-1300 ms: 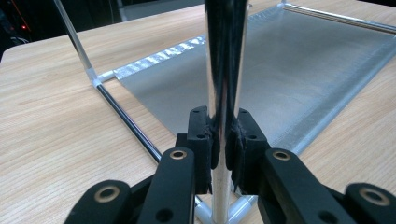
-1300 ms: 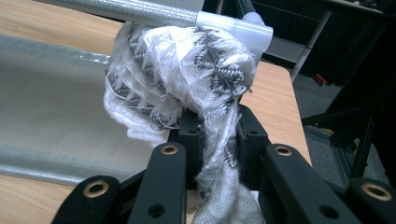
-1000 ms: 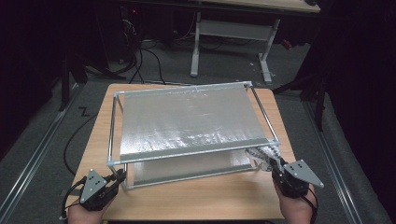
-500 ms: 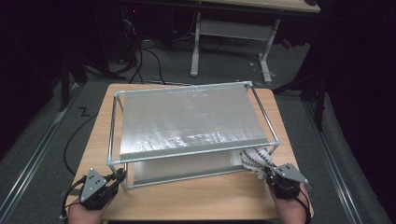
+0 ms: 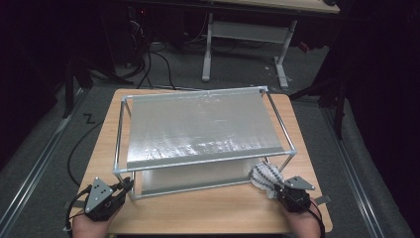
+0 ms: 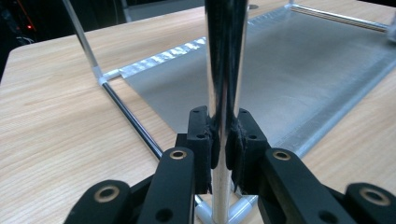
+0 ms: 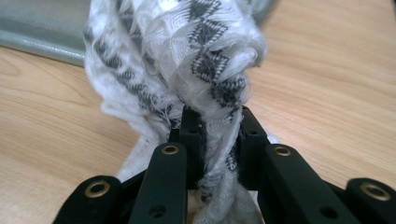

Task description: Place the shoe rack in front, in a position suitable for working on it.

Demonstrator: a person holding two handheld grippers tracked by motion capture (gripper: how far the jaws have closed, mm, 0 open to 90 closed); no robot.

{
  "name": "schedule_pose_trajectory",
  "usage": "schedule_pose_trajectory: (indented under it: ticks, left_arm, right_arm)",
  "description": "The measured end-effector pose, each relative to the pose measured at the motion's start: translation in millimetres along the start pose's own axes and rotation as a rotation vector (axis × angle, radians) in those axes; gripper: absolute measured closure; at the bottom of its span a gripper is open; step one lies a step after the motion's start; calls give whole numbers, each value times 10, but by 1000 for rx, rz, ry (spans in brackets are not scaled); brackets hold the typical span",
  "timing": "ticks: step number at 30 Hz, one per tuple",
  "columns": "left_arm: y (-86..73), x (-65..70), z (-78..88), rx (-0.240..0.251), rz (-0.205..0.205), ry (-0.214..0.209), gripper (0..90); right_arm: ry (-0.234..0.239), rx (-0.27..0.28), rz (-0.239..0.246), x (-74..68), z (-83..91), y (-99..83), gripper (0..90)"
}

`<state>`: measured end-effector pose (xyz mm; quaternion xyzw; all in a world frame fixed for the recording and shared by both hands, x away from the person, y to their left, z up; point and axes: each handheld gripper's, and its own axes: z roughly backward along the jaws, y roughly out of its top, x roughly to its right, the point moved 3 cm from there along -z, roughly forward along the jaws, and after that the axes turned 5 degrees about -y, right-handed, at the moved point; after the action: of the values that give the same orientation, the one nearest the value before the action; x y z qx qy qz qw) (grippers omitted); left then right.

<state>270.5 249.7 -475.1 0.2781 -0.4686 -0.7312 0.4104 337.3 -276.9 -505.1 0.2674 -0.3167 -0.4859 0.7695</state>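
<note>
Dim surroundings, glare on metal

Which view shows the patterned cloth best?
The right gripper view: the cloth is close up, its black-and-white weave clear, pinched in the right tongs. The high view shows a small bundle beside the rack.

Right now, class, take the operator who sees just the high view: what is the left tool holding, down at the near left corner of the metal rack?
Observer: The left tool is shut on the rack's upright chrome post; the pads press it from both sides.
Operator: And the right tool, what is that pale bundle?
Observer: The right tool is clamped on a bunched white cloth with a black woven pattern.
Operator: Is the cloth lifted off the table?
Observer: Its lower folds appear to rest on the wooden table, beside the rack's lower grey shelf.
</note>
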Motion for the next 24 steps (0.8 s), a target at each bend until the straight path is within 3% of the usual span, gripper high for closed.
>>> schedule_pose_trajectory:
  ticks: [7, 10, 11, 16, 19, 24]
  left_arm:
    - [-31, -205, 17, 19, 72, 44, 797]
    - [-52, -300, 38, 24, 100, 62, 799]
    - [-60, -353, 51, 26, 113, 77, 799]
    - [-68, -417, 65, 26, 124, 93, 799]
    - [-67, -418, 66, 24, 125, 97, 799]
    - [-66, -440, 56, 27, 130, 82, 798]
  right_arm:
    - [-33, 25, -17, 101, 224, -78, 769]
    - [-53, 36, -50, 210, 320, -131, 769]
    - [-79, 47, -74, 292, 386, -153, 769]
    - [-121, 84, -130, 421, 504, -149, 769]
    - [-122, 95, -131, 406, 500, -114, 769]
    - [-100, 89, -90, 265, 383, 55, 768]
